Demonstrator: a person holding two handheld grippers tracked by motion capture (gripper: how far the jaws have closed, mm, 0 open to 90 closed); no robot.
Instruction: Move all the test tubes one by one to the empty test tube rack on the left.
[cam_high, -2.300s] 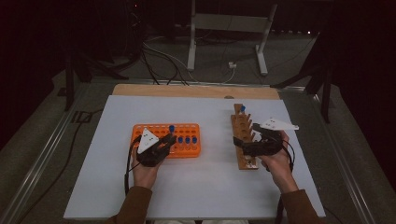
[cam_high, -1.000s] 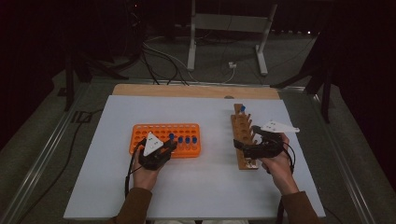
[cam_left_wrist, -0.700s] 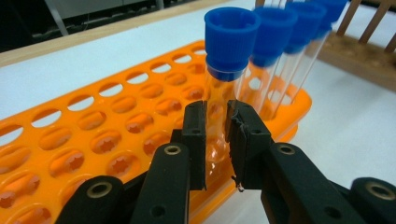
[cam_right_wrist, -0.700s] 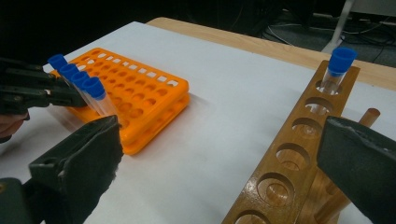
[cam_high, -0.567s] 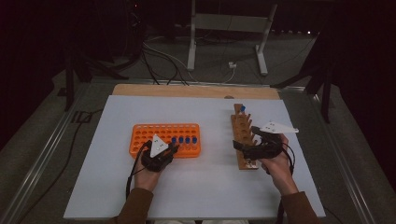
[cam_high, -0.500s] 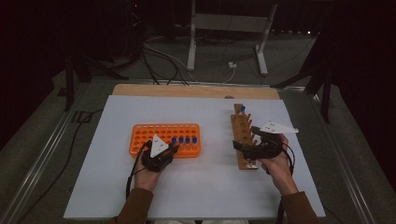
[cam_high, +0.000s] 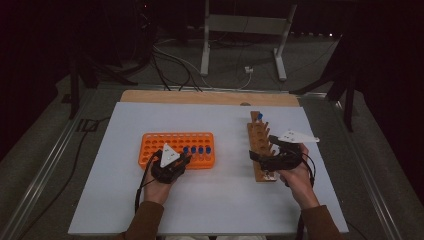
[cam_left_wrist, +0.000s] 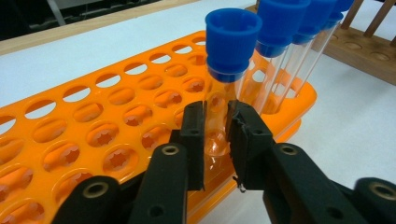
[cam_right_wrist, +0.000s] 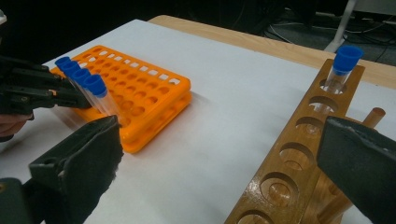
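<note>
- The left gripper (cam_left_wrist: 215, 135) has its jaws drawn almost together, one pad on each side of a clear test tube (cam_left_wrist: 219, 126) with a blue cap (cam_left_wrist: 232, 44), pressing on the glass low on its body.
- The log-backed reading is that these jaws have just been easing open a little, yet in the left gripper view the tube is between them and both pads meet it.
- The gripped tube stands in a hole of the orange rack (cam_left_wrist: 93, 126), at the near end of a short row of blue-capped tubes (cam_left_wrist: 289, 28) along the rack's near long side.
- In the high view the left gripper (cam_high: 172, 165) sits at the near edge of the orange rack (cam_high: 165, 142), just left of the row of blue caps (cam_high: 196, 149).
- The right gripper (cam_right_wrist: 219, 154) has its jaws spread wide apart, with nothing pressed between them.
- Its right jaw is close over the wooden rack (cam_right_wrist: 299, 154); whether it touches the wood cannot be told.
- In the high view the right gripper (cam_high: 277, 157) rests at the near end of the wooden rack (cam_high: 257, 145).
- One more blue-capped tube (cam_right_wrist: 343, 65) stands upright in the far end hole of the wooden rack.
- Both racks lie on the white table (cam_high: 225, 200), well apart from each other.
</note>
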